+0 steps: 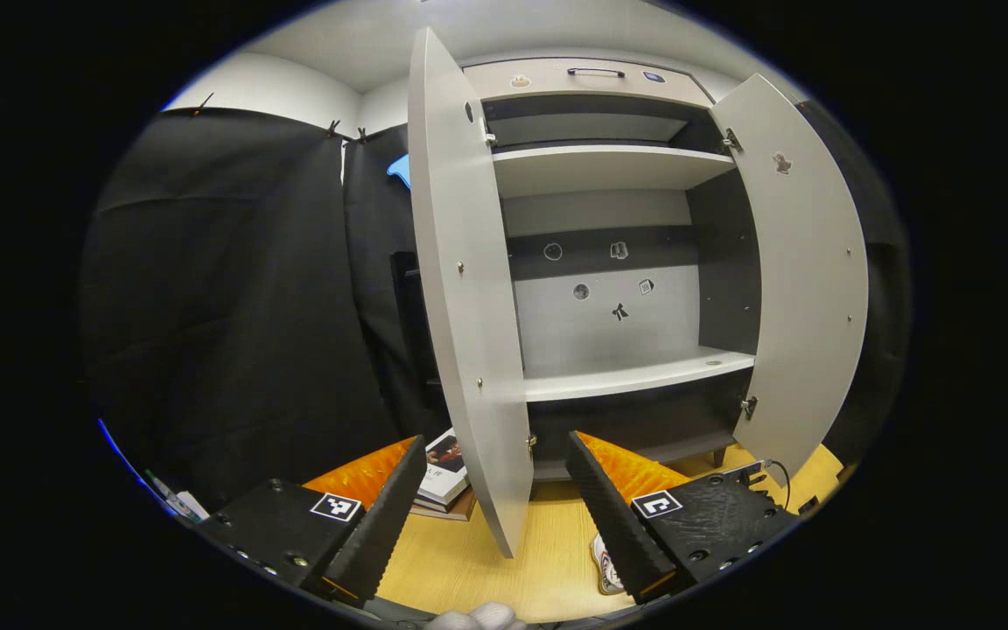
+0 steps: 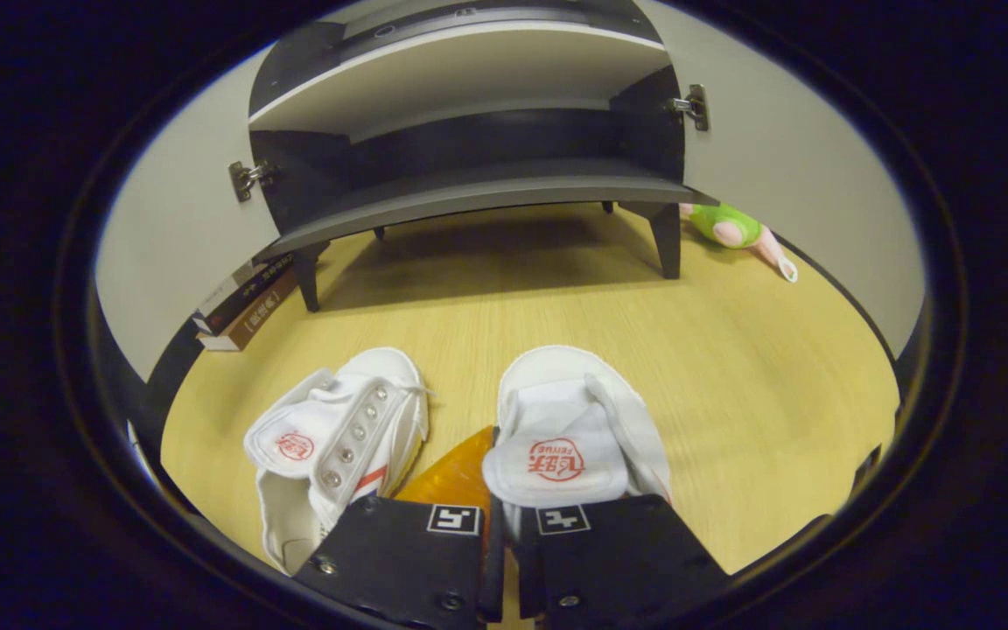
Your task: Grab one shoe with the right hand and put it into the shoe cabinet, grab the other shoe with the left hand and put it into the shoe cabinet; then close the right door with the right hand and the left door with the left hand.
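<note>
Surface: your pale wood surface (image 2: 731, 367) carries the open shoe cabinet (image 1: 609, 166) at 12 o'clock.
Shoes: two white shoes (image 2: 338, 437), side by side.
Fingers: left gripper (image 1: 504, 516) apart; right gripper (image 2: 493, 490) clamped on right shoe (image 2: 570, 429).

In the right gripper view, the right hand-held gripper (image 2: 497, 490) covers the heel of the right shoe (image 2: 570, 420); finger contact cannot be determined. In the left gripper view, a finger (image 1: 618, 525) hides most of one shoe (image 1: 606, 564).

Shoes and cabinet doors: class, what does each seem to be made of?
Shoes: likely white canvas, matte and creased, one with metal eyelets. Cabinet doors: probably laminated board, smooth pale grey faces with metal hinges.
</note>
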A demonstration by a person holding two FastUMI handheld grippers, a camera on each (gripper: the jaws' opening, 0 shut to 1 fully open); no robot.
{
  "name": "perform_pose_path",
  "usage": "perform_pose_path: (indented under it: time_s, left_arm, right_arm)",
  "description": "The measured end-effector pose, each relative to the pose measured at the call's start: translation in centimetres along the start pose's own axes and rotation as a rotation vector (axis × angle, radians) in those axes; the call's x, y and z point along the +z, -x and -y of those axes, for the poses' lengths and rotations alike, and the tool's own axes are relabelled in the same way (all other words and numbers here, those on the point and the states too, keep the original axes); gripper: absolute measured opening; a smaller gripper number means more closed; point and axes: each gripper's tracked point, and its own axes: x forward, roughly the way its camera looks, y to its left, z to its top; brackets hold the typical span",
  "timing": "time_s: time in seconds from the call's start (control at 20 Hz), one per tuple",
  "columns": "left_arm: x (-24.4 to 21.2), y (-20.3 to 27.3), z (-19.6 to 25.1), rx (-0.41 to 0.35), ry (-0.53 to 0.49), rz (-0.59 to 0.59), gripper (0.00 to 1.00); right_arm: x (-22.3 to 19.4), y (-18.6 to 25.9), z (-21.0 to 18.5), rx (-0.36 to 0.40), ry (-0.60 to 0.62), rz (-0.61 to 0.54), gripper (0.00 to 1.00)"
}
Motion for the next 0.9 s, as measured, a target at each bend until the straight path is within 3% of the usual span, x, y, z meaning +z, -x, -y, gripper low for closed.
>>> perform_pose_path:
  time_s: [0.4,0.85,0.9]
  left_arm:
    - [0.2,0.1,-0.1,-0.022,0.012,0.015,0.96]
    - [-0.4,2.2,-0.8,-0.091,0.023,0.045,0.96]
    - [-0.7,2.5,-1.0,-0.092,0.027,0.044,1.00]
  right_arm:
    - [3.0,3.9,0.5,-0.006,0.044,0.049,0.09]
    - [16.1,14.9,-1.2,-0.032,0.057,0.258,0.10]
    - [17.9,16.1,-1.7,-0.030,0.059,0.282,0.09]
